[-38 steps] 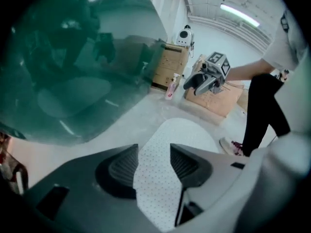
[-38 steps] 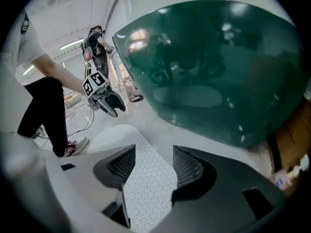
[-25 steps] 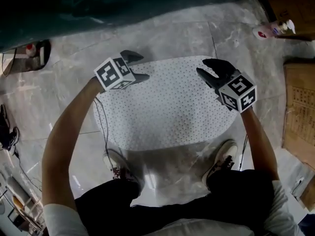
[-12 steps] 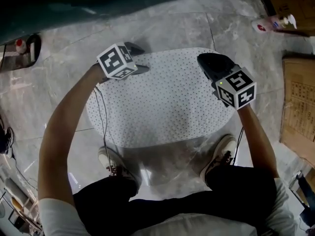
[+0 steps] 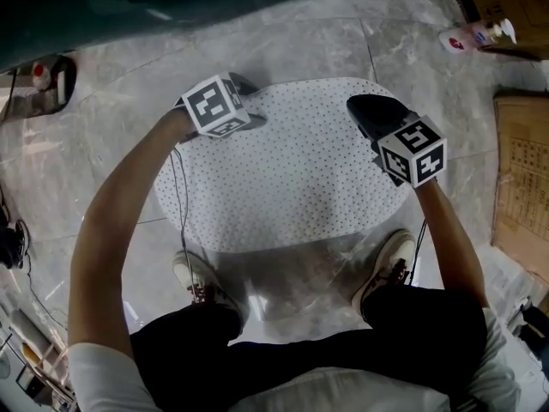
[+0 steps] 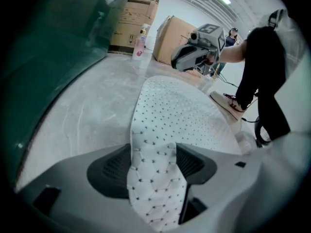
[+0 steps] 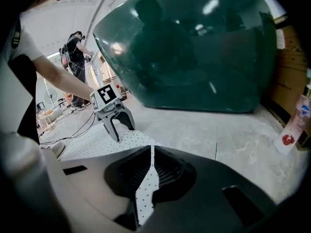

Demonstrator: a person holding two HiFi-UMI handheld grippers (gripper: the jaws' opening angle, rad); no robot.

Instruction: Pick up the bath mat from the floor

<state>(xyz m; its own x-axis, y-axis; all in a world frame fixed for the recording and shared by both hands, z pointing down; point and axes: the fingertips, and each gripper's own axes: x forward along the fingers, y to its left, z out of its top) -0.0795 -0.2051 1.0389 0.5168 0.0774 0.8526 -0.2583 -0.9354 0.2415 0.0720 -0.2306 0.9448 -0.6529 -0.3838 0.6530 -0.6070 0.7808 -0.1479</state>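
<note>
Right hand-held gripper has just been closing, and its jaws now pinch a thin fold of the bath mat at the far right edge. Left hand-held gripper has come lower onto the far left edge. Its jaws stand moderately apart with mat fabric showing in the gap and no pinch evident. Mat otherwise lies flat on the floor. Step in hand: securing the second grip. Next move, in my judgement: close the left jaws on a fold, then raise both ends together.
</note>
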